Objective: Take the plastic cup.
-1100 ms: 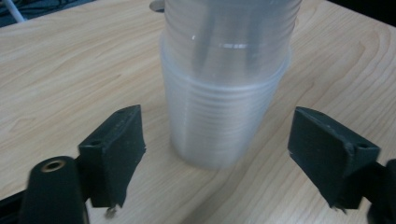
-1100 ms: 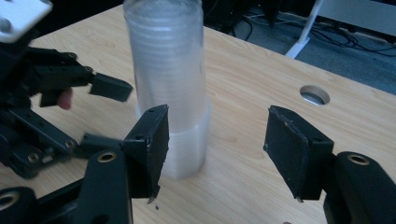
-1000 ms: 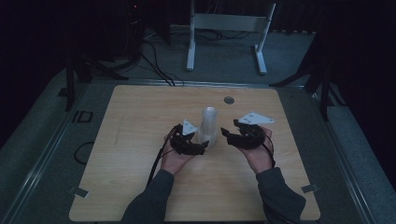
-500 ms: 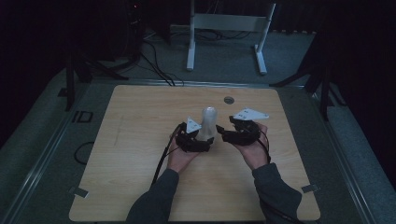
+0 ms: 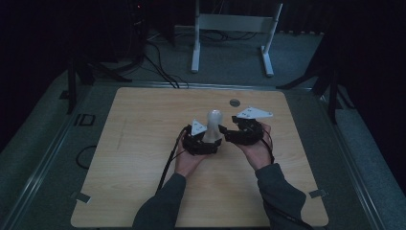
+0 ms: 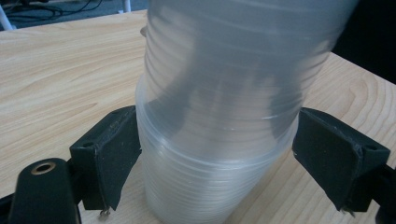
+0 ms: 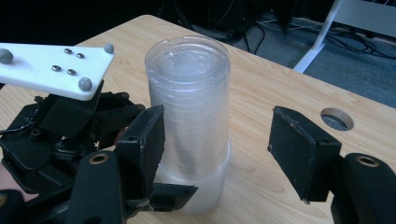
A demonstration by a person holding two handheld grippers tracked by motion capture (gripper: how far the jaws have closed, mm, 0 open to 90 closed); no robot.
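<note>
Right gripper fingers just spread, released; left gripper clamps ribbed translucent cup stack.

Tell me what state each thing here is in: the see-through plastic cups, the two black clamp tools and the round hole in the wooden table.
Stack of clear ribbed plastic cups: upside down, nested, standing upright on the table.
Left gripper: shut on the stack's lowest, widest cup.
Right gripper: open; its jaws have just been opening, with the stack between them, the right pad clear of it.
Round hole in the light wooden table: uncovered.
</note>
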